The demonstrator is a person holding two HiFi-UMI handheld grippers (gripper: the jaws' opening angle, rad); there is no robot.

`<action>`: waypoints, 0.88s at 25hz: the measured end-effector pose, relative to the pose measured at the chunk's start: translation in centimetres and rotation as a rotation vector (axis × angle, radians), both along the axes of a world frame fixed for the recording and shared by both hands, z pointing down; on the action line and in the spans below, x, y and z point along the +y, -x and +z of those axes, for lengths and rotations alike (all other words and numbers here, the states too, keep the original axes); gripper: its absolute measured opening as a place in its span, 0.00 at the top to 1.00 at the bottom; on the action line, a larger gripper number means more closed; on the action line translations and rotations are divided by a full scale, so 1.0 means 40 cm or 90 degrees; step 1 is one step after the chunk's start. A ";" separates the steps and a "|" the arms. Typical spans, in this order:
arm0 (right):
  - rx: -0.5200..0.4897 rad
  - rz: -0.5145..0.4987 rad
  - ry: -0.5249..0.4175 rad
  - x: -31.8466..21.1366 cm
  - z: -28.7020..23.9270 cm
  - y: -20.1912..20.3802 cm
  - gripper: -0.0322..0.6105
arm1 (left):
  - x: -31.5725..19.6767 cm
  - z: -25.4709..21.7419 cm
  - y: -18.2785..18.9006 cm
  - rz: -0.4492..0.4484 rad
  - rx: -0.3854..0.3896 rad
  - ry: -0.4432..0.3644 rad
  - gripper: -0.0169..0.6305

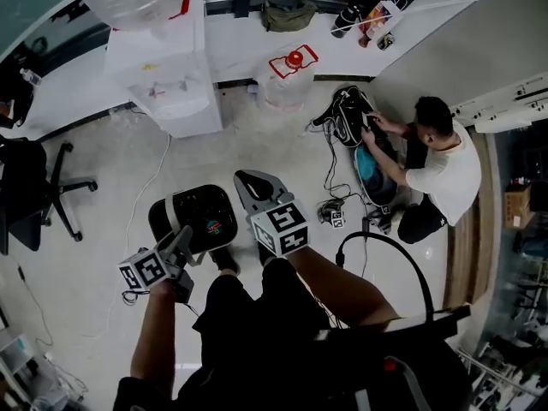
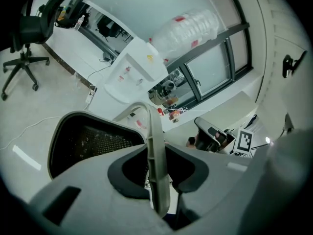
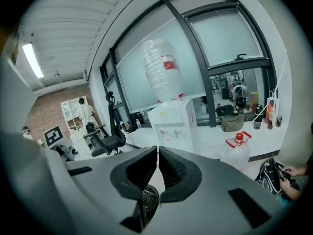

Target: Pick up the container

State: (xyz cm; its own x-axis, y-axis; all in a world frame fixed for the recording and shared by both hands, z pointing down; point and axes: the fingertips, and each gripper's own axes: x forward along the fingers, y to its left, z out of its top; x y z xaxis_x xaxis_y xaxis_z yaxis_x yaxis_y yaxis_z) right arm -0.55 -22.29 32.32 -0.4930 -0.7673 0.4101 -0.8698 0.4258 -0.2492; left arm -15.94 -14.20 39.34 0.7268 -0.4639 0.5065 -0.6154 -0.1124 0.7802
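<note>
**Item 1. Left claw** (image 2: 157, 156): clamped on a thin grey rim strip (image 2: 154, 131) of the container. The strip stands upright between the pads, gripped near its lower end.

**Item 2. Right claw** (image 3: 157, 166): jaws all but together, pinching a thin edge of the same container. Black mesh wall (image 3: 148, 202) shows just below the pads.

**Item 3. Container** (image 1: 201, 217): black, rounded, mesh-lined, with a coloured label inside. It hangs between the two claws in front of the person's legs and appears clear of the floor (image 1: 94, 229).

**Handling note (judgement).** The lift looks under way on two narrow rim grips.
- Raise both hands at one pace so the rim stays level.
- Keep the claws the same distance apart, since pulling outward could peel the thin edge from the pads.
- Hold the clamp steady and do not twist.
- The left pinch sits low on the strip and is the likelier one to slip.

**Item 4. Floor clutter**: cables (image 1: 330, 157) and a small marker cube (image 1: 336, 218), near the feet.

**Item 5. Crouching person** (image 1: 441, 165): busy with a bag, well apart on the right.

**Item 6. Office chair** (image 1: 38, 187): far left.

**Item 7. Water dispenser** (image 1: 171, 84): white, with an inverted bottle on top and a red-capped jug (image 1: 291, 71) beside it.

**Item 8. Surface** (image 1: 257, 45): white, along the window.
</note>
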 end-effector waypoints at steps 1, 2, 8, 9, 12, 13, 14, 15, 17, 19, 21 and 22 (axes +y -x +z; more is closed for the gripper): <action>-0.002 0.003 -0.008 -0.010 -0.030 -0.001 0.93 | -0.003 -0.023 0.002 0.002 0.001 -0.006 0.83; -0.005 0.005 -0.016 -0.019 -0.058 0.000 0.93 | -0.007 -0.044 0.004 0.003 0.001 -0.012 0.83; -0.009 0.002 -0.048 -0.036 -0.206 -0.012 0.93 | -0.009 -0.154 0.009 0.001 -0.001 -0.029 0.83; -0.008 0.000 -0.054 -0.034 -0.229 -0.015 0.93 | -0.008 -0.173 0.009 0.001 0.002 -0.030 0.83; -0.008 -0.005 -0.068 -0.022 -0.288 -0.021 0.93 | 0.003 -0.226 0.008 0.007 0.012 -0.039 0.83; -0.011 -0.006 -0.071 -0.019 -0.304 -0.023 0.93 | 0.006 -0.241 0.006 0.010 0.014 -0.042 0.83; -0.014 -0.005 -0.072 -0.018 -0.319 -0.026 0.93 | 0.008 -0.255 0.004 0.013 0.018 -0.045 0.83; -0.018 -0.003 -0.071 -0.016 -0.332 -0.030 0.93 | 0.010 -0.267 0.002 0.014 0.022 -0.046 0.83; -0.022 0.006 -0.070 -0.016 -0.355 -0.040 0.93 | 0.012 -0.289 -0.003 0.013 0.034 -0.047 0.83; -0.026 0.012 -0.072 -0.010 -0.381 -0.041 0.93 | 0.016 -0.311 0.000 0.013 0.043 -0.045 0.83; -0.025 0.010 -0.083 0.005 -0.416 -0.036 0.94 | 0.023 -0.333 0.001 0.014 0.049 -0.046 0.83; -0.021 0.009 -0.092 0.010 -0.437 -0.038 0.94 | 0.024 -0.344 -0.004 0.014 0.055 -0.049 0.83</action>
